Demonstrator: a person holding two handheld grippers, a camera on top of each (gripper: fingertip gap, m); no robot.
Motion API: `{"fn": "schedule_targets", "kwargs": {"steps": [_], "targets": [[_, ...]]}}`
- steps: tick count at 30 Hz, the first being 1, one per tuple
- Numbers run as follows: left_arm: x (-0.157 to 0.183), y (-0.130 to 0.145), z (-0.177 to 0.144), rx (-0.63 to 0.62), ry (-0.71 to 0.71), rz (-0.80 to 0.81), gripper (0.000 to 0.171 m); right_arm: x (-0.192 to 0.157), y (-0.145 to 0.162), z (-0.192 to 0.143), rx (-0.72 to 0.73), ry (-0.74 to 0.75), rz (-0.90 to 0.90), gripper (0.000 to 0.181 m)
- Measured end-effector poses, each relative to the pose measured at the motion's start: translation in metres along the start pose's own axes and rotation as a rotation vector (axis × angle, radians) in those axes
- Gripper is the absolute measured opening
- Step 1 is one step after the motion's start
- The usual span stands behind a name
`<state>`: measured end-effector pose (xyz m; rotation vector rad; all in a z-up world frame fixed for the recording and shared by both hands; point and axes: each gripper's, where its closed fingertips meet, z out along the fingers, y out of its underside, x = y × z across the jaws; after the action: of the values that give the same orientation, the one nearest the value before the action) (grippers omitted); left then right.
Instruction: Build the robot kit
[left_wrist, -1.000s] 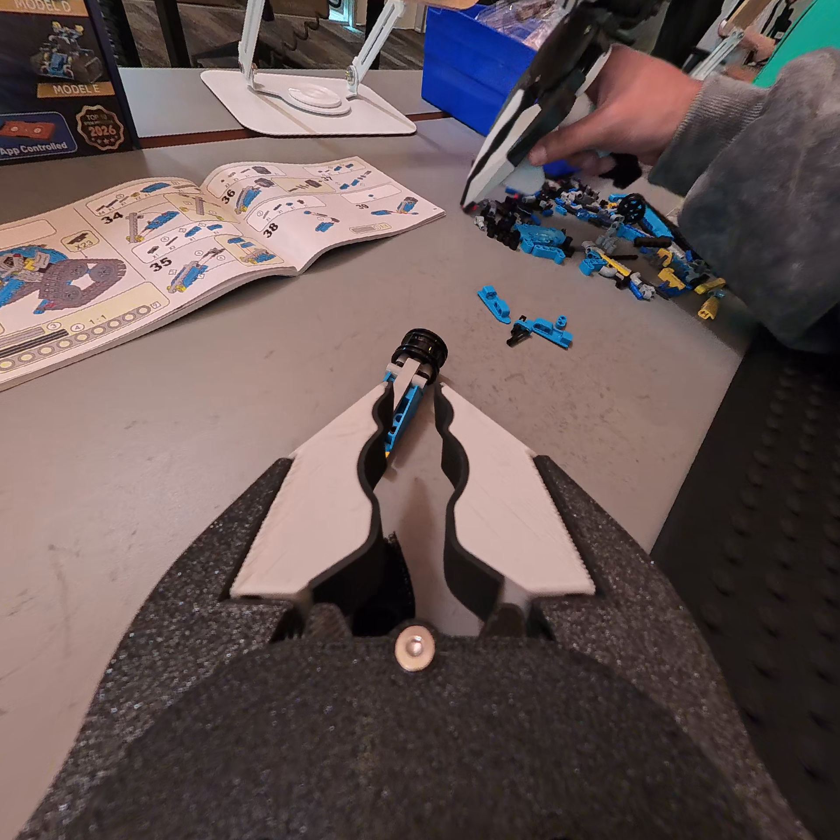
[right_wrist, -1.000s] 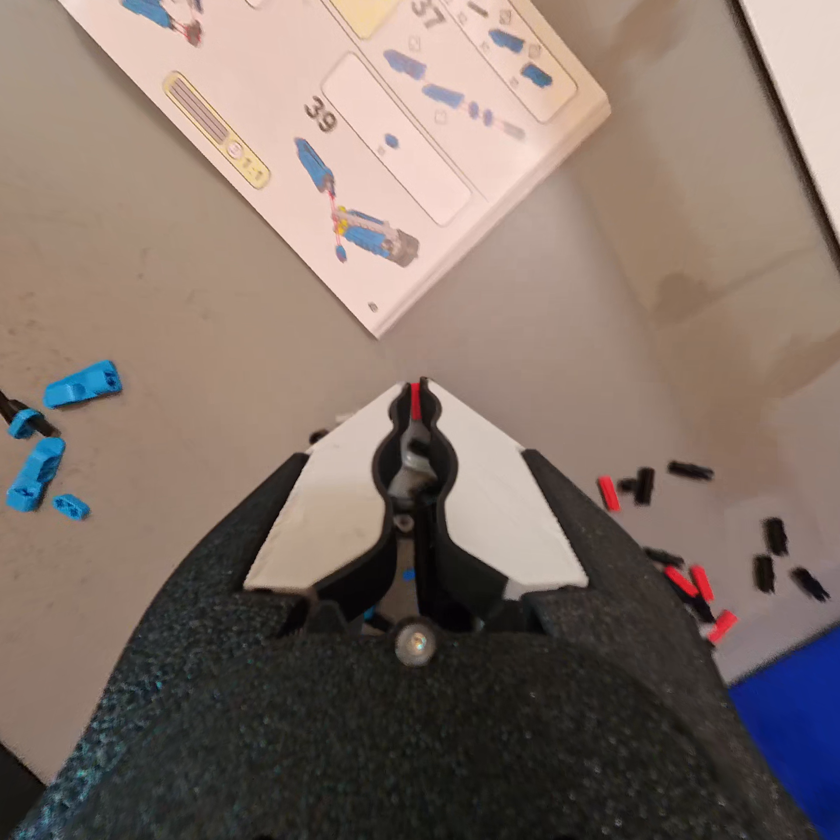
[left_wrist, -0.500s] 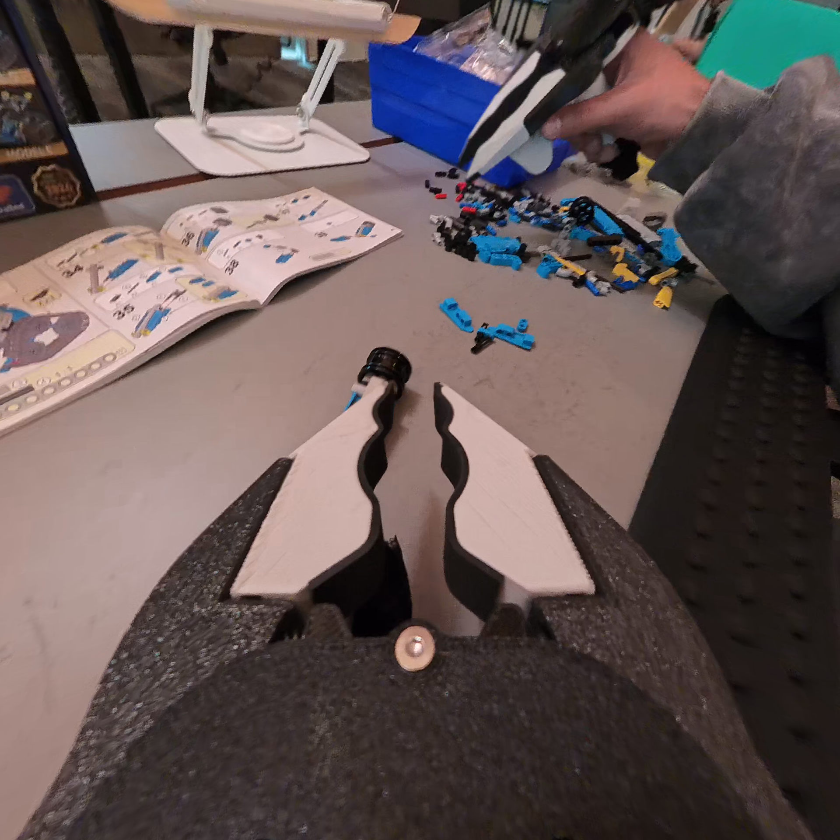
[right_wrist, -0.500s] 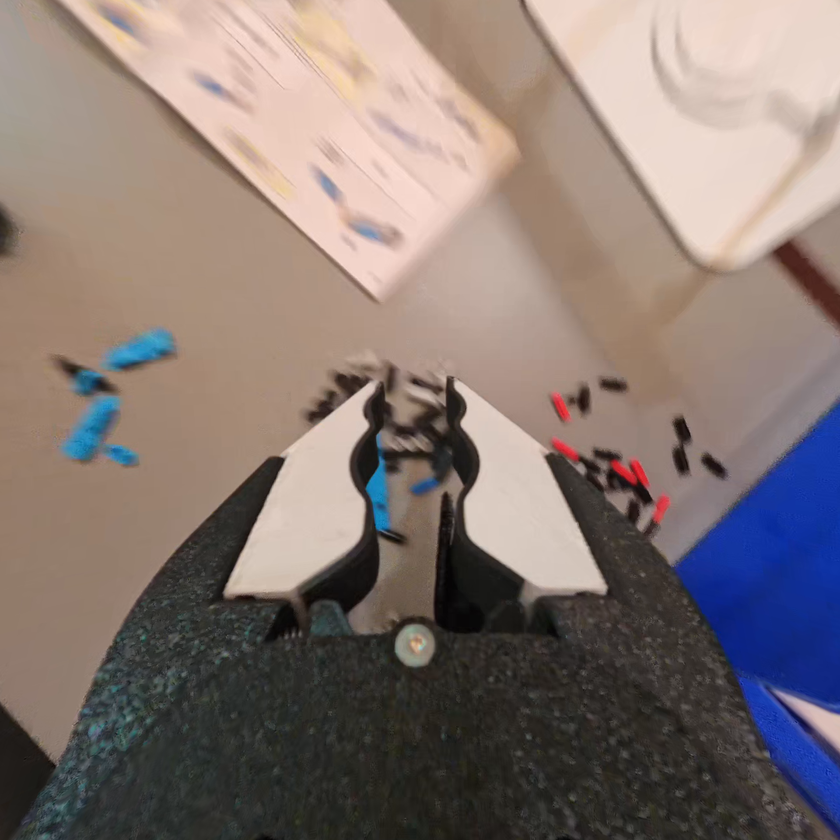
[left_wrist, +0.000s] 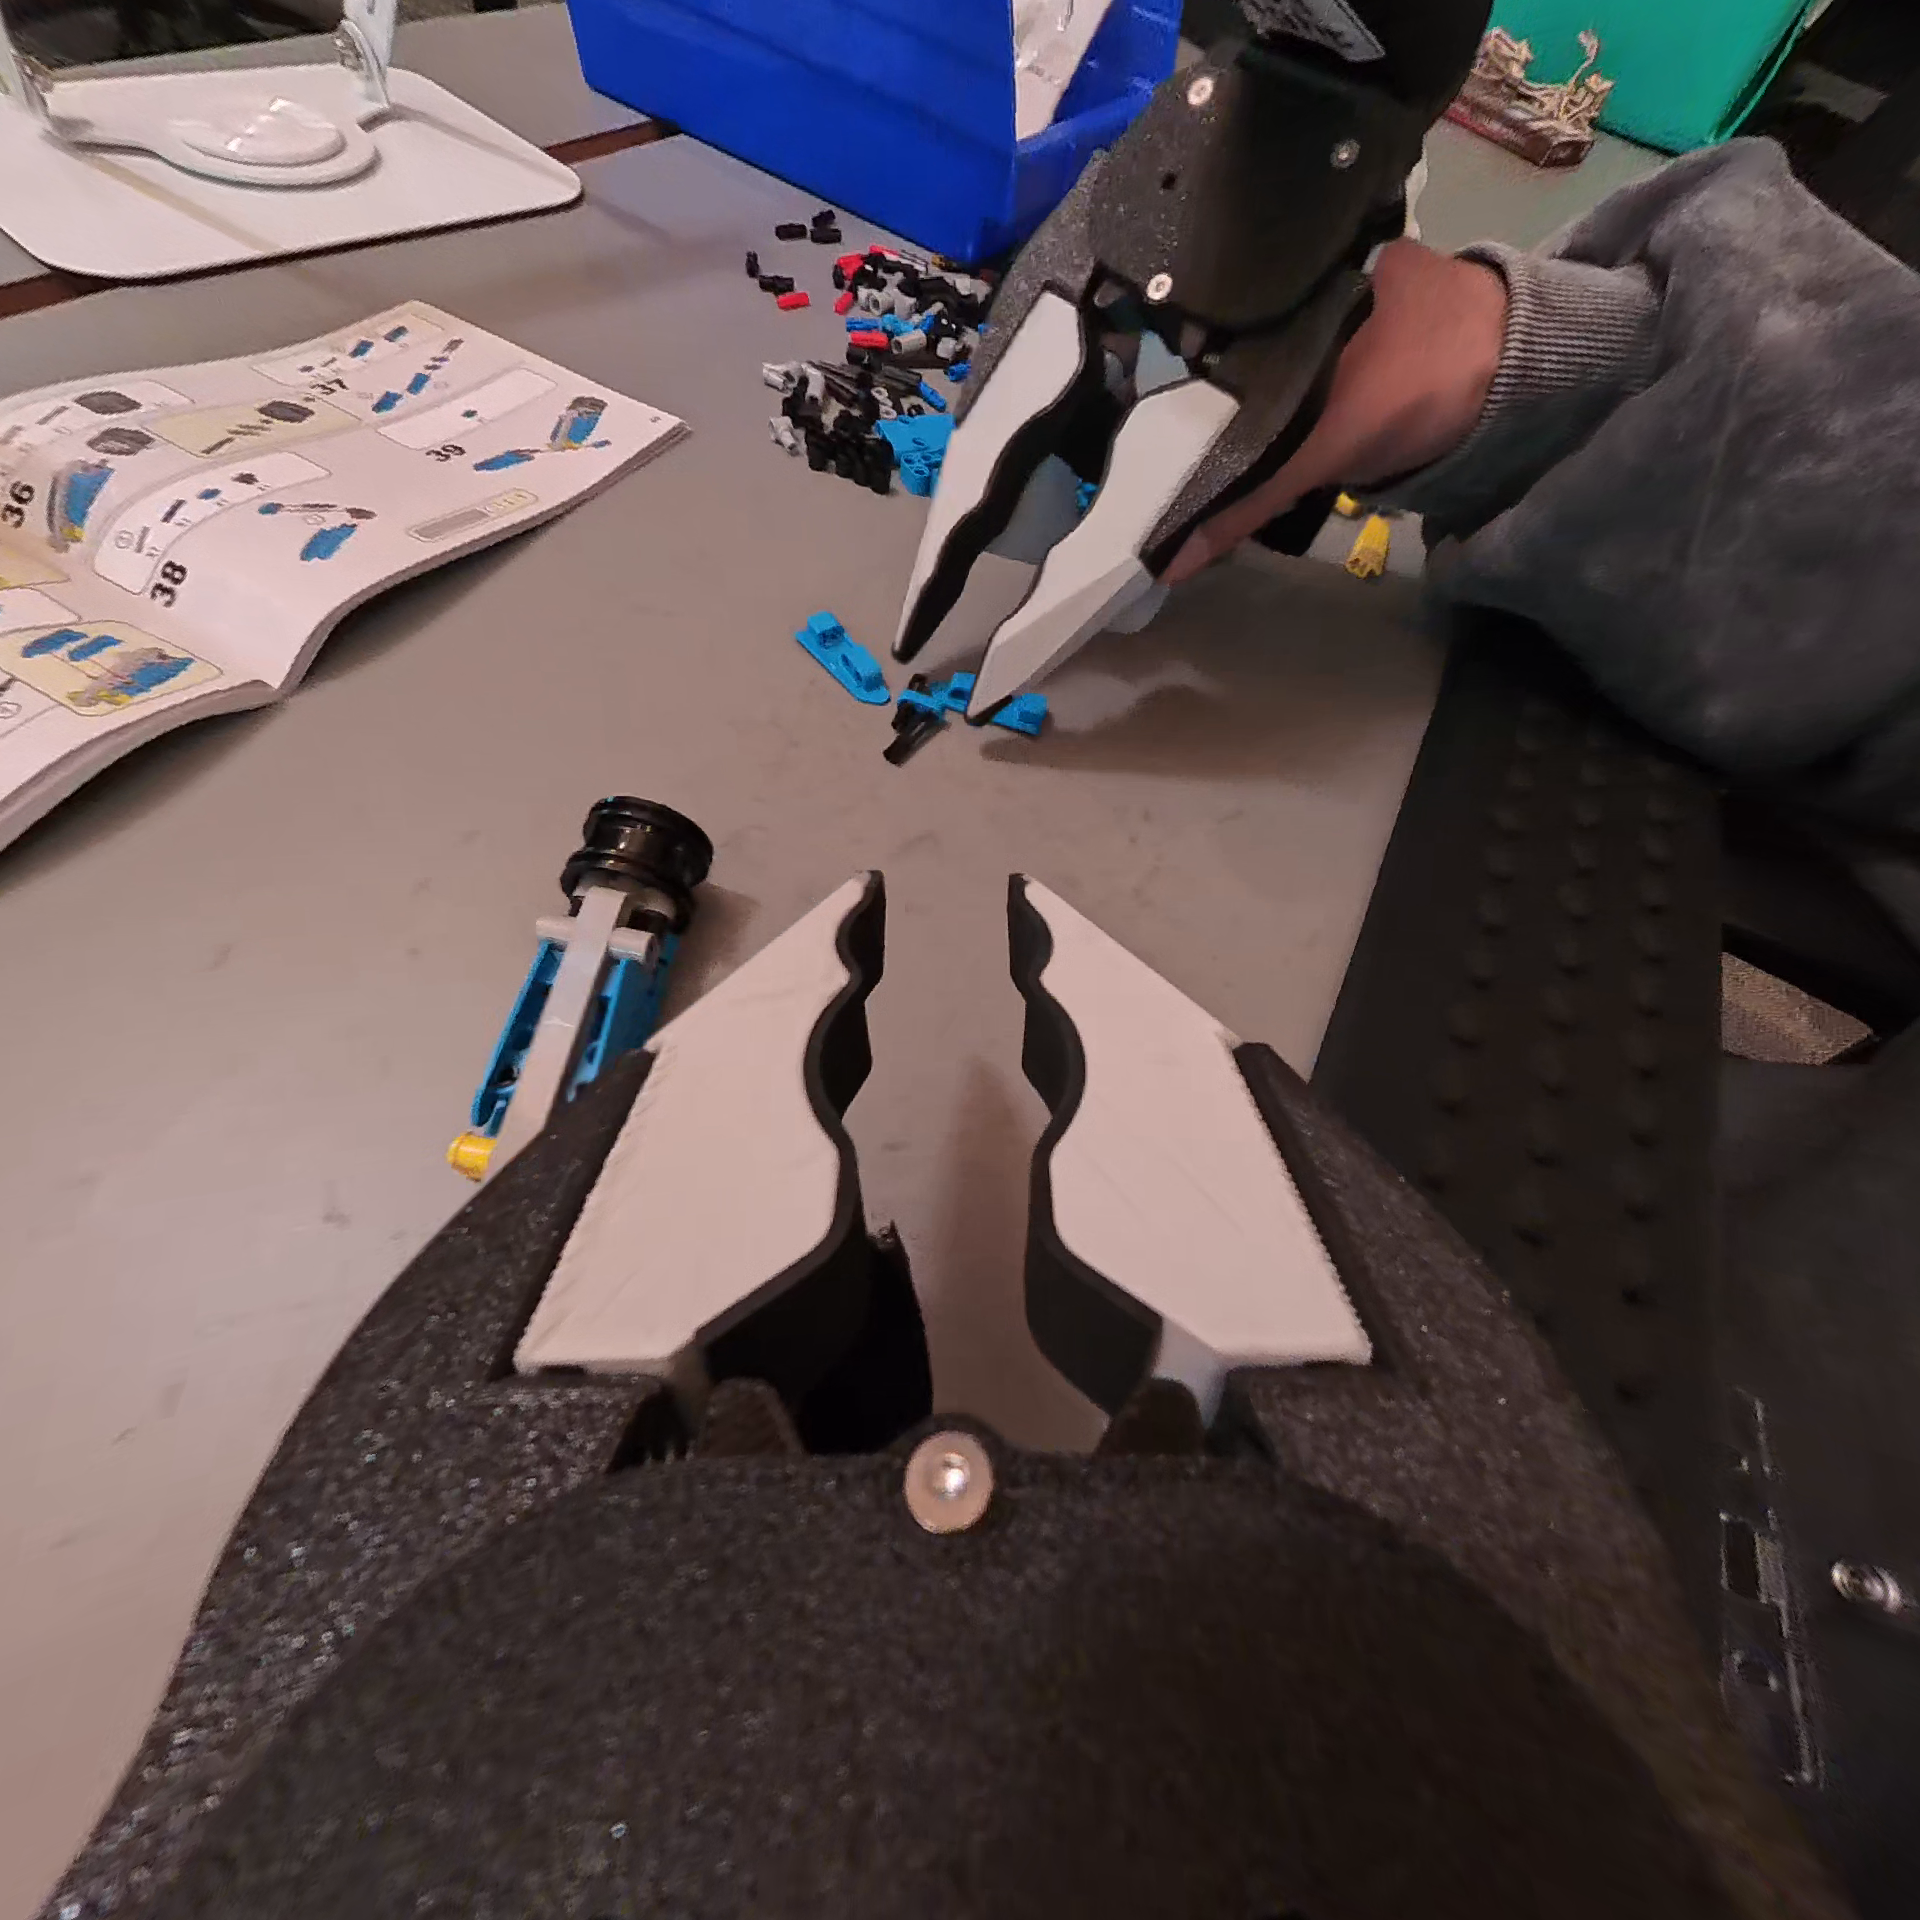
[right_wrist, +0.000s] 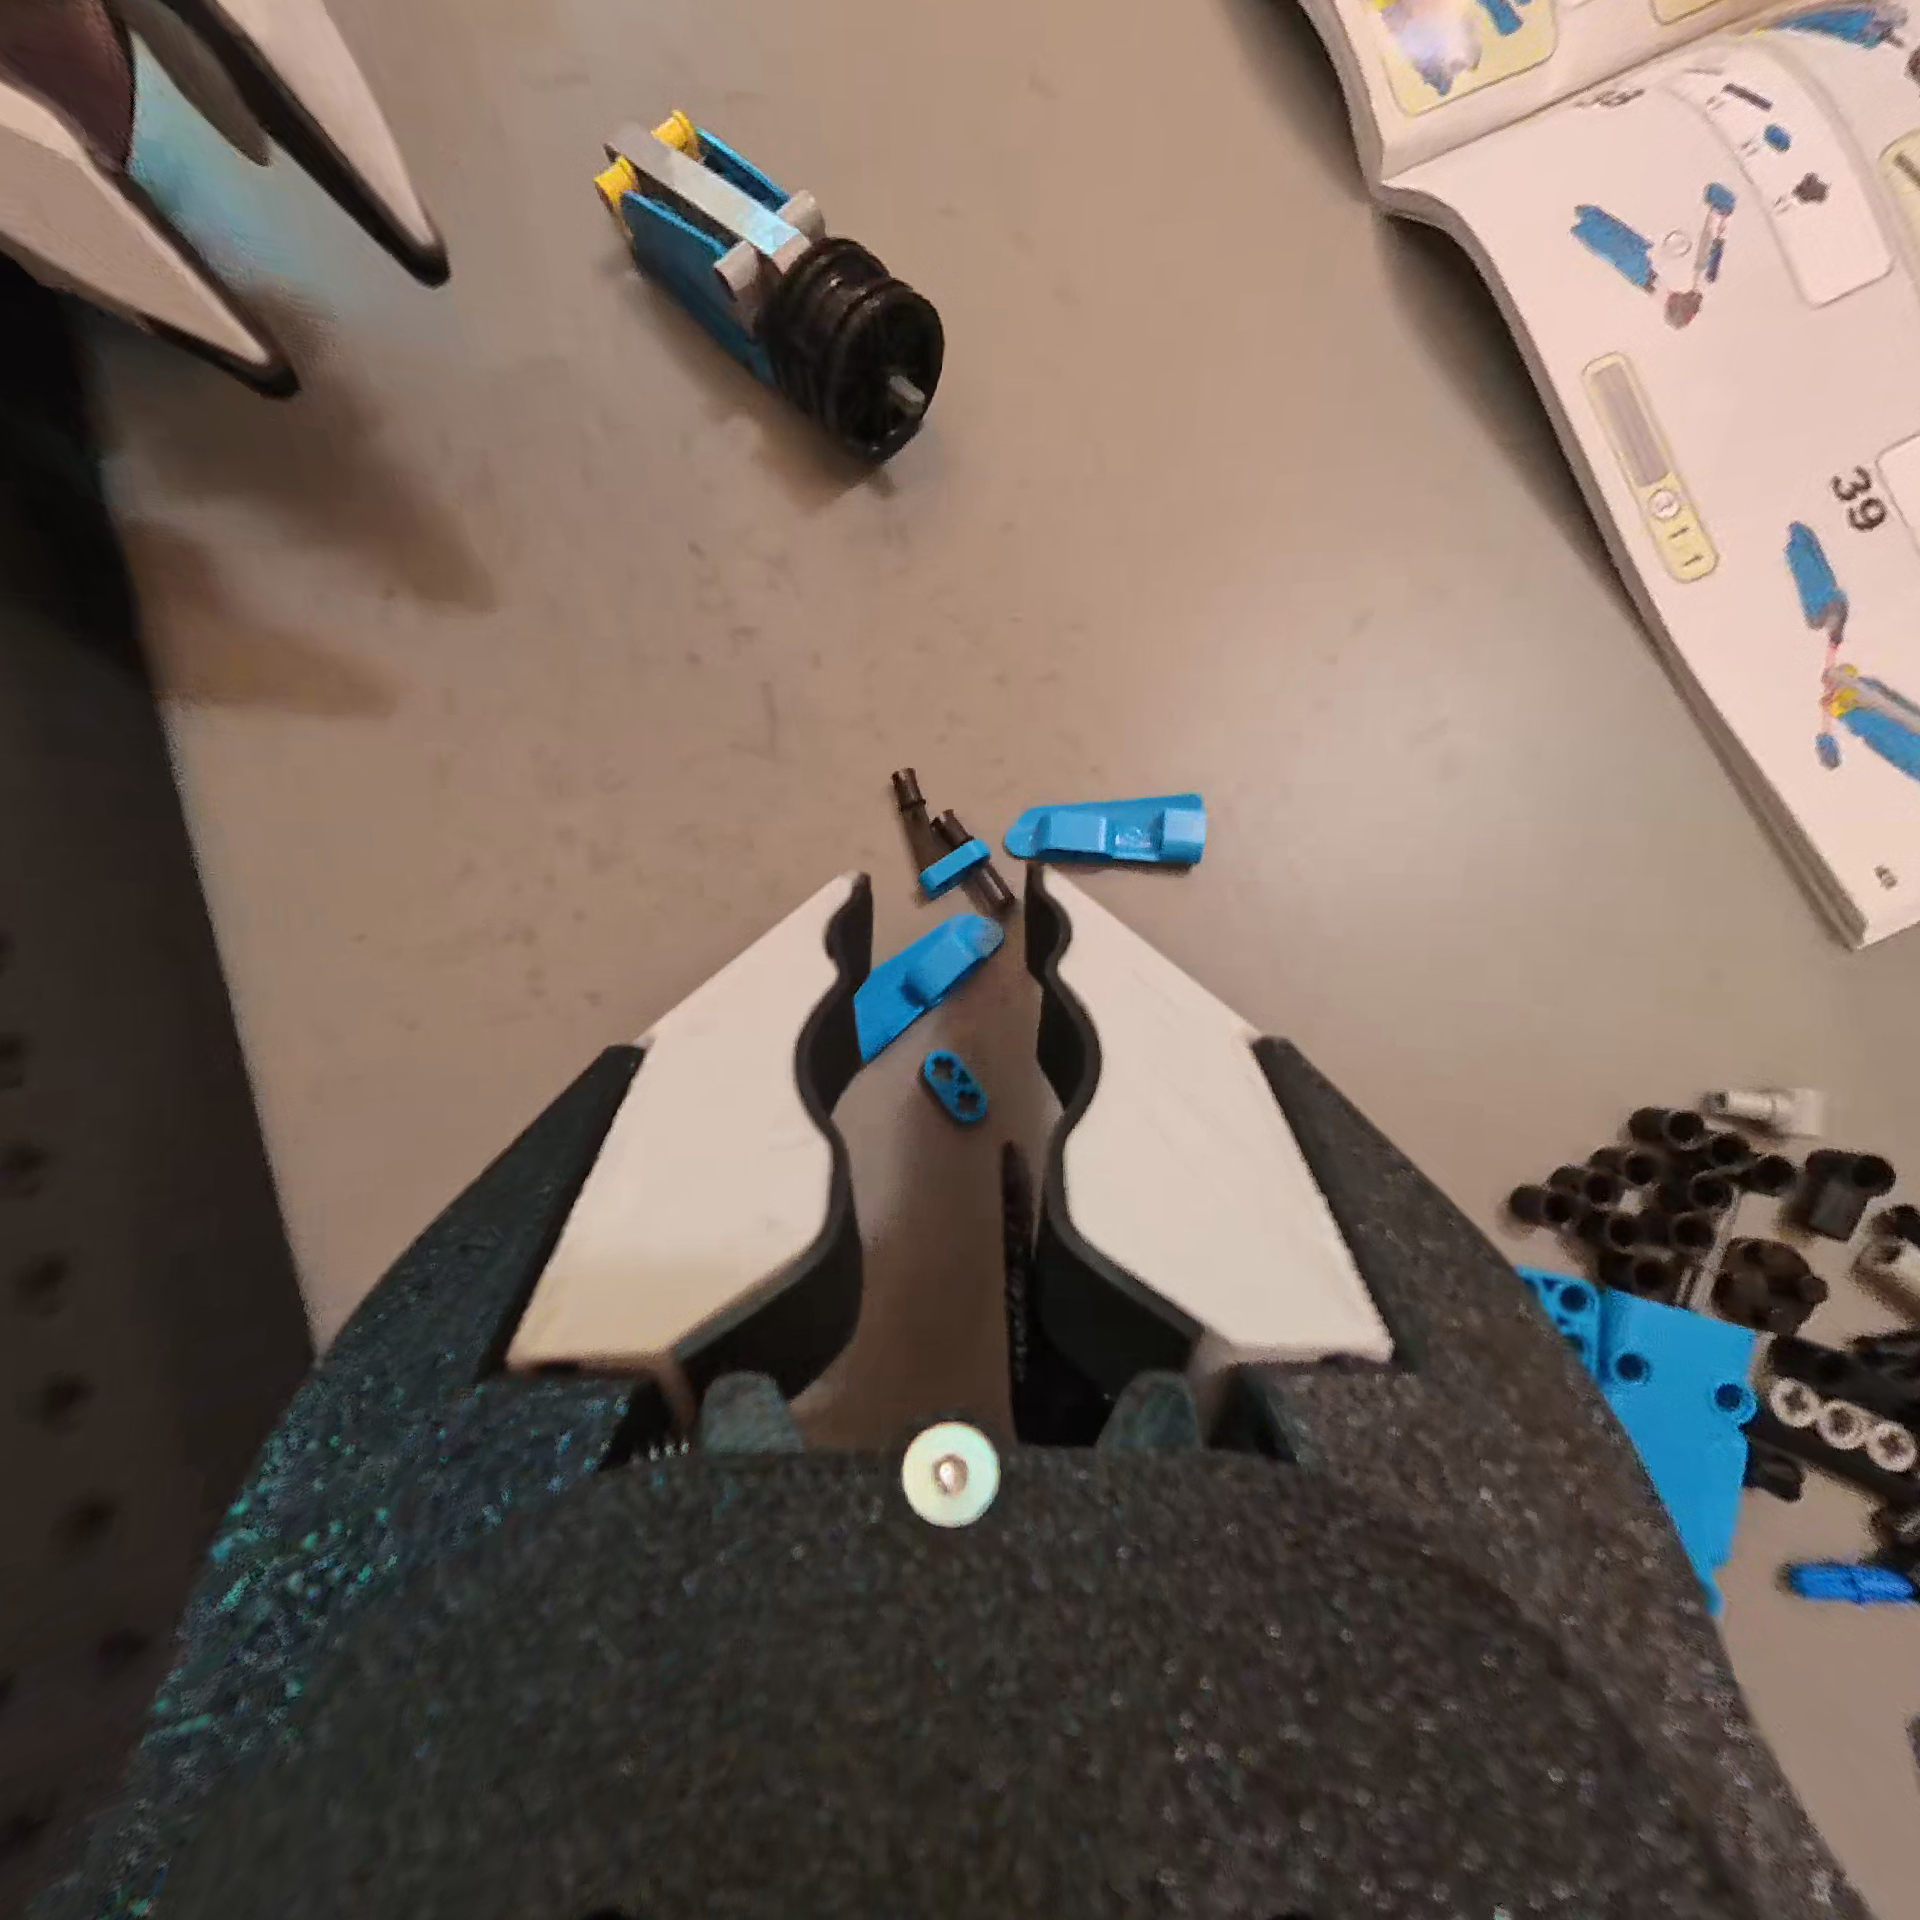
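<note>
My left gripper (left_wrist: 945, 883) is open and empty over the grey table (left_wrist: 260, 1195). A small assembly of blue beams, a grey beam and a black wheel (left_wrist: 592, 966) lies on the table just left of its left finger; it also shows in the right wrist view (right_wrist: 769, 281). My right gripper (right_wrist: 948, 881) is open, low over a few loose blue pieces: a blue curved piece (right_wrist: 920, 982) lies between its fingers, a small blue link (right_wrist: 956, 1086) behind it, a black pin with a blue link (right_wrist: 951, 847) just ahead, and a blue panel (right_wrist: 1112, 831) to the right. In the left wrist view the right gripper (left_wrist: 935, 686) points down at them.
An open instruction booklet (left_wrist: 260, 499) lies at the left. A pile of black, blue, red and grey parts (left_wrist: 873, 353) sits before a blue bin (left_wrist: 831, 114). A white stand base (left_wrist: 260, 156) is at the far left. A black mat (left_wrist: 1507, 935) borders the table's right edge. One gripper's finger ends stand about 12 centimeters off the other's. The left tips stand about 7 centimeters off the black wheel (left_wrist: 592, 966). It is also in sight in the right wrist view (right_wrist: 729, 214).
My left gripper opened, let go of the wheel assembly and shifted right of it. My right gripper opened, swung away from the parts pile and came down over the loose blue pieces.
</note>
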<state>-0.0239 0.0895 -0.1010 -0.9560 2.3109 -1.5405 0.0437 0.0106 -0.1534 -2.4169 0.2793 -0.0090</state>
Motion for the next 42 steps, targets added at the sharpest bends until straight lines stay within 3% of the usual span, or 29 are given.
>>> {"fn": "schedule_targets", "kwargs": {"steps": [4, 6, 10, 15, 19, 23, 27, 29, 34, 42], "targets": [[0.004, 0.000, 0.002, 0.002, 0.005, 0.004, 0.023, 0.001, 0.004, 0.009, -0.076, 0.009, -0.047, 0.026], [0.003, 0.002, 0.004, -0.003, 0.001, 0.006, 0.023, 0.001, 0.003, 0.010, -0.078, 0.017, -0.058, 0.016], [0.005, 0.003, 0.007, -0.007, 0.019, -0.011, 0.023, 0.000, 0.002, 0.010, -0.071, 0.029, -0.063, 0.015], [0.003, -0.003, 0.005, 0.038, 0.044, -0.067, 0.023, -0.023, -0.036, -0.002, 0.124, -0.025, -0.069, 0.015], [0.005, -0.016, -0.003, 0.125, 0.044, -0.037, 0.024, -0.064, -0.096, -0.034, 0.463, -0.235, -0.005, 0.015], [0.009, -0.040, -0.022, 0.288, 0.005, 0.031, 0.033, -0.100, -0.133, -0.060, 0.718, -0.573, 0.156, 0.014], [0.017, -0.065, -0.052, 0.487, 0.066, 0.029, 0.036, -0.113, -0.145, -0.071, 0.803, -0.993, 0.438, 0.014], [0.020, -0.069, -0.061, 0.526, 0.085, 0.048, 0.040, -0.113, -0.144, -0.064, 0.789, -1.117, 0.566, 0.014], [0.013, -0.064, -0.054, 0.472, -0.101, 0.171, 0.040, -0.108, -0.148, -0.050, 0.784, -1.146, 0.675, 0.015], [-0.014, -0.054, -0.045, 0.318, -0.519, 0.362, 0.027, -0.087, -0.153, -0.027, 0.857, -0.707, 0.625, 0.014]]}}
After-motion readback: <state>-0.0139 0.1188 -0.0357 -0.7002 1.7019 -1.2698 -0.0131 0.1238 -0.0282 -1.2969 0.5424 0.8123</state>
